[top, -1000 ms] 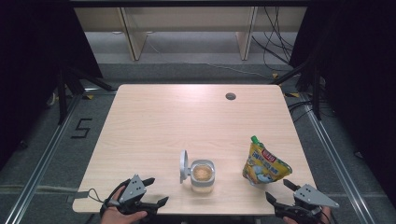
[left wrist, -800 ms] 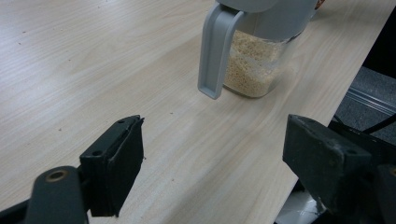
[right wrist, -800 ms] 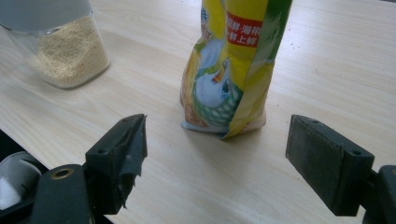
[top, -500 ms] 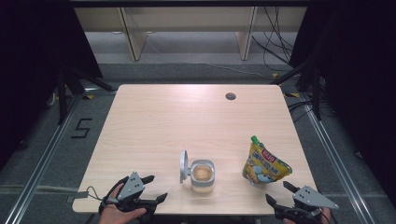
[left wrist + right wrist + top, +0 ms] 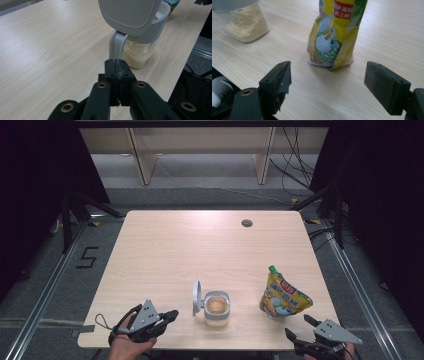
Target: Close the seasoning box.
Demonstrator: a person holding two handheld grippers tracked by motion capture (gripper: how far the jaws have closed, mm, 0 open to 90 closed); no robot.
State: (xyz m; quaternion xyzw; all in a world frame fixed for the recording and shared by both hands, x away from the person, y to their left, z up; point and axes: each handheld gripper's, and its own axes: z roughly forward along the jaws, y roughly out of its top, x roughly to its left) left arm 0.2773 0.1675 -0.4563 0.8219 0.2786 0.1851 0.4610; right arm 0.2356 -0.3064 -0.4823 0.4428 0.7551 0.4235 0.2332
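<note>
- High view looks forward and down over the whole table (image 5: 165, 250).
- Left gripper view sits low, close behind the jar (image 5: 140, 47).
- Right gripper view faces the pouch (image 5: 334, 32) closely; the jar (image 5: 244, 22) appears there too.

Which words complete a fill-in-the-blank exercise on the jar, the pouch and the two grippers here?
1. The lid of the grain jar stands ____.
2. The right gripper has its jaws ____.
3. The left gripper has its jaws ____.
4. The yellow pouch stands ____ on the table.

Missing words: open; open; shut; upright
</note>
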